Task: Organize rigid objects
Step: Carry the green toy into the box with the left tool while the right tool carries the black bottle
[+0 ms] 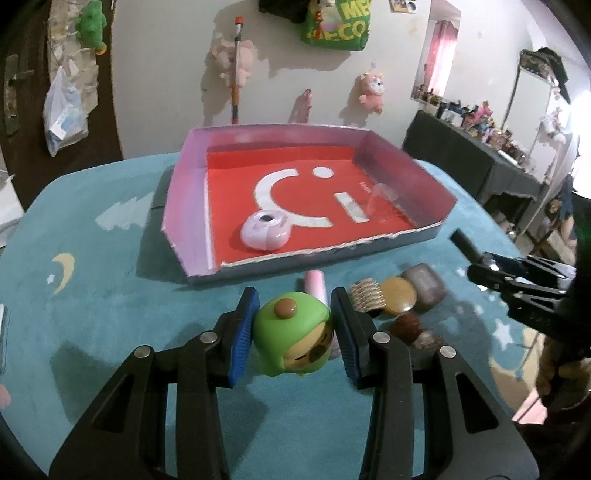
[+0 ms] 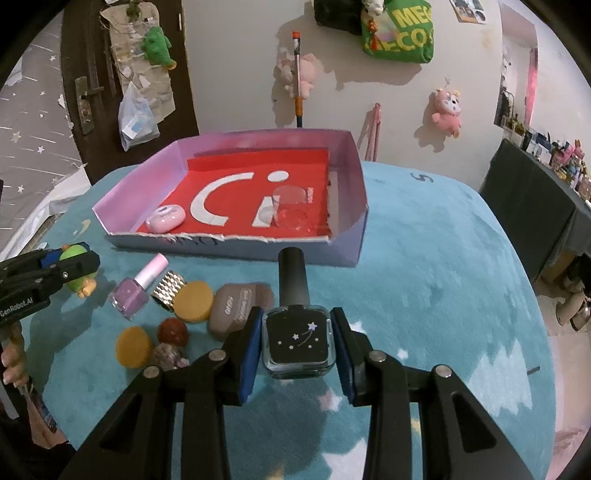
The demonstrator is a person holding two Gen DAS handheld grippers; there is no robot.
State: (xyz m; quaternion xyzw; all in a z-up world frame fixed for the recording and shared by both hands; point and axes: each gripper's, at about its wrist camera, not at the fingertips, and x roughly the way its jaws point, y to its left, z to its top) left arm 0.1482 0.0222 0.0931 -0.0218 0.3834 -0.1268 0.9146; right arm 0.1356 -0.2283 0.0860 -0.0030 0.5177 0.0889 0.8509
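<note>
My left gripper (image 1: 295, 325) is shut on a green toy figure (image 1: 291, 332) with a brown knob on top, held just above the teal mat. My right gripper (image 2: 297, 332) is shut on a square dark nail polish bottle (image 2: 297, 341) with star print and a tall black cap. Ahead of both stands a shallow box tray (image 1: 184, 206) with a red floor; it holds a pink-white round case (image 1: 264, 230) and a clear plastic piece (image 2: 290, 210). Between the grippers lie a purple nail polish bottle (image 2: 136, 288), a ribbed silver piece (image 2: 168, 288), yellow discs (image 2: 194, 301) and stones (image 2: 240, 306).
The teal mat (image 2: 443, 277) with star and moon prints covers a round table. Plush toys and a green bag (image 2: 399, 33) hang on the wall behind. A dark table (image 1: 461, 155) crowded with small items stands at the right. A hand (image 2: 14, 354) grips the left tool.
</note>
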